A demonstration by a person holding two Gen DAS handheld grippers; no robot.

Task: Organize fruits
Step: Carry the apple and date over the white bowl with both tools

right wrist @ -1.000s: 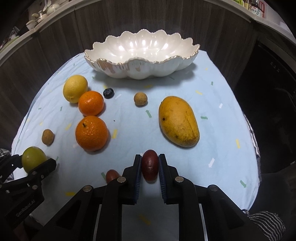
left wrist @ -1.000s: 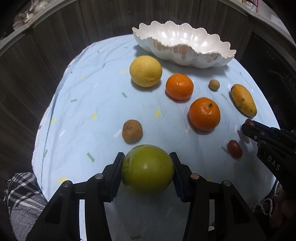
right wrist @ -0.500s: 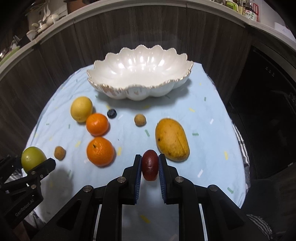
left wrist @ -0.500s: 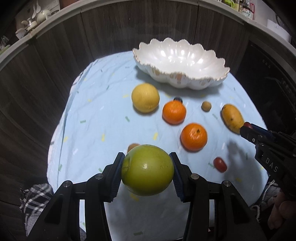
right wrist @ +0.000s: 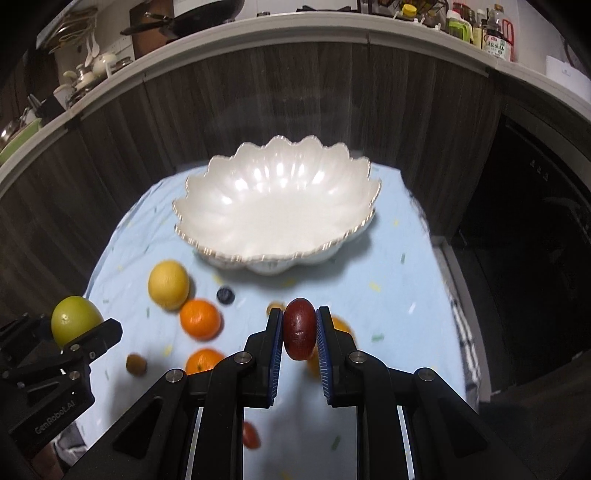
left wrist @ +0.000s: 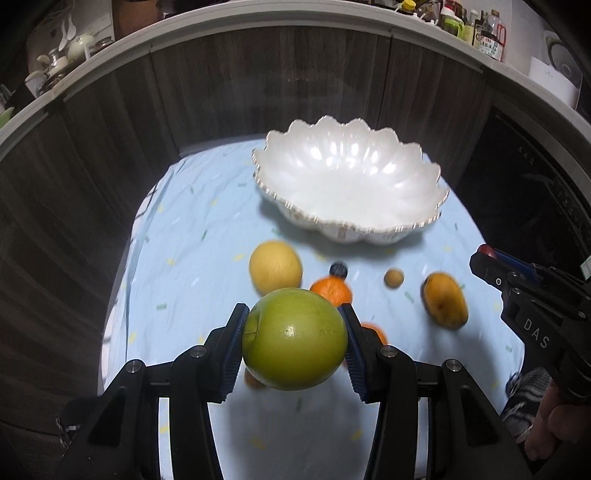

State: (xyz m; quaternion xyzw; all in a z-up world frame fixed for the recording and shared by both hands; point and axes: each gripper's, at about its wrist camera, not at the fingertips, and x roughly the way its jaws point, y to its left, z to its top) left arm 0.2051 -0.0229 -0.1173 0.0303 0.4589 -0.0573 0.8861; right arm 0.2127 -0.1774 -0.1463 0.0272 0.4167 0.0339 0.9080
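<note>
My left gripper [left wrist: 293, 338] is shut on a large green round fruit [left wrist: 294, 339] and holds it well above the table; it also shows in the right wrist view [right wrist: 75, 324]. My right gripper [right wrist: 299, 334] is shut on a small dark red oval fruit [right wrist: 299, 333], also held high. The empty white scalloped bowl [left wrist: 351, 184] [right wrist: 277, 206] stands at the back of the table. Below lie a yellow citrus [left wrist: 275, 266] [right wrist: 168, 284], two oranges [right wrist: 200, 319] [right wrist: 203, 362], a mango [left wrist: 444, 305], a blueberry [right wrist: 225, 295], small brown fruits [left wrist: 393, 277] [right wrist: 136, 364] and a red fruit [right wrist: 251, 435].
The table wears a light blue cloth [left wrist: 192, 258] with confetti marks. Dark wood panelling [right wrist: 332, 92] curves behind it, under a counter with bottles [right wrist: 495, 33] and dishes. My right gripper's side shows at the right of the left wrist view [left wrist: 528, 306].
Both grippers have risen with their fruits, from table height to well above it, and moved toward the bowl. The bowl's inside now shows from above.
</note>
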